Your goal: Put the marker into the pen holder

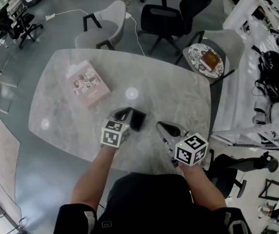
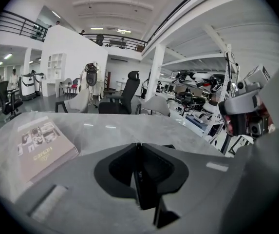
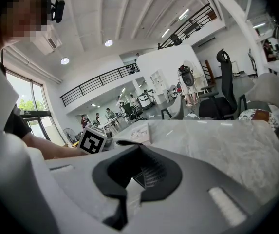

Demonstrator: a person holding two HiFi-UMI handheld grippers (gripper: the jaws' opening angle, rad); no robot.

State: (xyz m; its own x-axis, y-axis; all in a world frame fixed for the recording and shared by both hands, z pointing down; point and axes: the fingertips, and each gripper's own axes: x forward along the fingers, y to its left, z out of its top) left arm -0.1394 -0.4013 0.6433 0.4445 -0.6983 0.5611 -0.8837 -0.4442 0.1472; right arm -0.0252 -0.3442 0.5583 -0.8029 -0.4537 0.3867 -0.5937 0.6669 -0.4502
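Observation:
My left gripper (image 1: 126, 112) hovers over the middle of the grey marble table (image 1: 178, 91), shut on a slim black marker (image 2: 141, 184) that lies lengthwise between its jaws. In the left gripper view (image 2: 137, 145) the jaw tips meet above the marker. A small black pen holder (image 1: 138, 120) stands on the table just right of the left gripper's tip; that gripper's own view shows only a dark sliver of it behind the jaws. My right gripper (image 1: 161, 126) sits a little to the right, near the front edge. Its jaws are shut with nothing in them (image 3: 139, 147).
A pale pink book (image 1: 87, 83) lies on the table's far left part. Grey and black chairs (image 1: 105, 26) stand beyond the far edge, one of them bearing a patterned plate (image 1: 205, 61). White shelving with gear (image 1: 270, 82) runs along the right side.

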